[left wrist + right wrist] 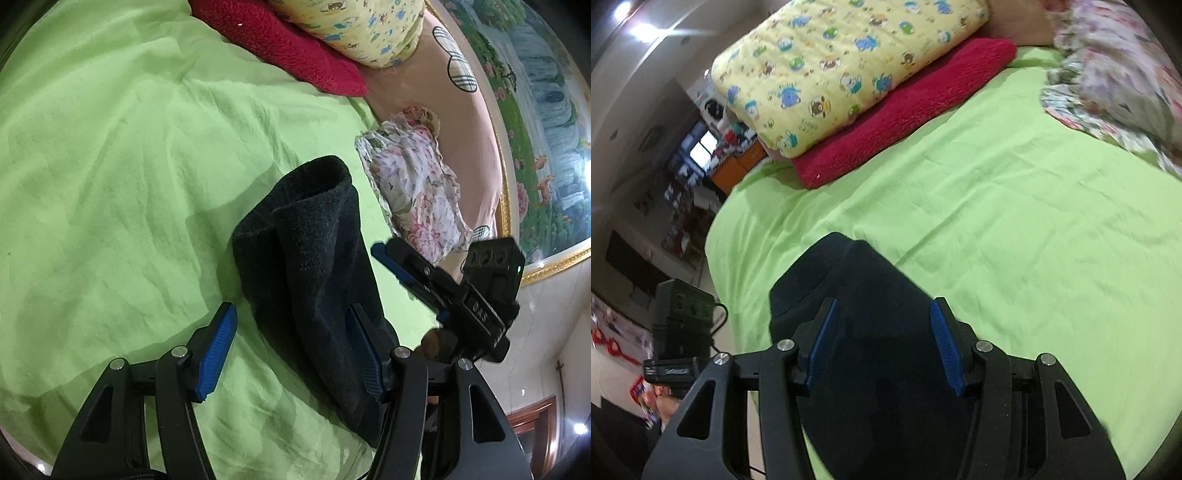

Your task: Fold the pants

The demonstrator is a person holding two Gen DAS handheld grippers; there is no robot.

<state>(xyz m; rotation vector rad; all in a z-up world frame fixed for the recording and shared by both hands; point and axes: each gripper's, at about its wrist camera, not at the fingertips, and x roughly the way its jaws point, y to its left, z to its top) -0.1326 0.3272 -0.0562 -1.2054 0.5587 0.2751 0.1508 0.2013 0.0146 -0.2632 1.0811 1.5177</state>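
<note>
Your left gripper (291, 350) has its fingers spread apart, gripping nothing: the left pad (218, 350) sits over bare green sheet, the right pad against the near side of the pants (310, 258). Your right gripper (884, 345) is also released, its fingers straddling the dark cloth, which fills the gap between them without being pinched.

The pants lie as a narrow, bunched black bundle on the bed (110, 166), at its near edge. In the left view the long axis runs from close under the fingers away and slightly left, ending in a rounded fold at the far end. The right gripper looks nearer, sitting right over the cloth; the left one stands off to the side, so it would need to shift right to catch an edge.

The near end of the pants is hidden under both grippers. The cloth is so dark that waistband, legs and layers cannot be told apart. A red towel (905, 110) and pillow (831, 66) lie well apart, farther up the bed.
</note>
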